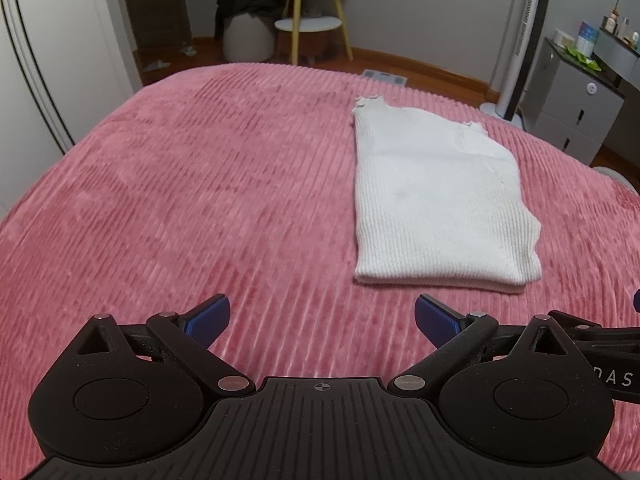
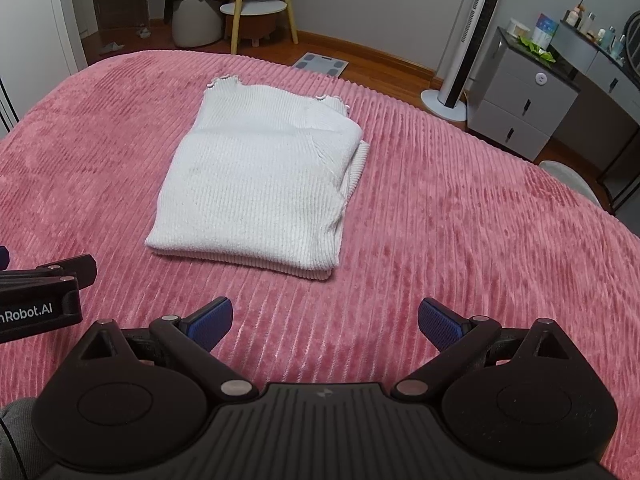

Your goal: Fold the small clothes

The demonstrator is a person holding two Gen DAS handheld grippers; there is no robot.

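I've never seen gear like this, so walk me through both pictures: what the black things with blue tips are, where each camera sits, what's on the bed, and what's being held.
There is no robot here. A person holds one two-finger tool in each hand, with a wide-angle camera on each looking forward along its fingers. One picture comes from the left hand-held gripper, the other from the right hand-held gripper. The blue pieces are the finger pads. Both grippers are open and hold nothing. On the pink ribbed bedspread lies a white knit top, already folded, apart from both grippers. The left tool's side shows at the edge of the right camera's view. Behind stand a tower fan and grey drawers.
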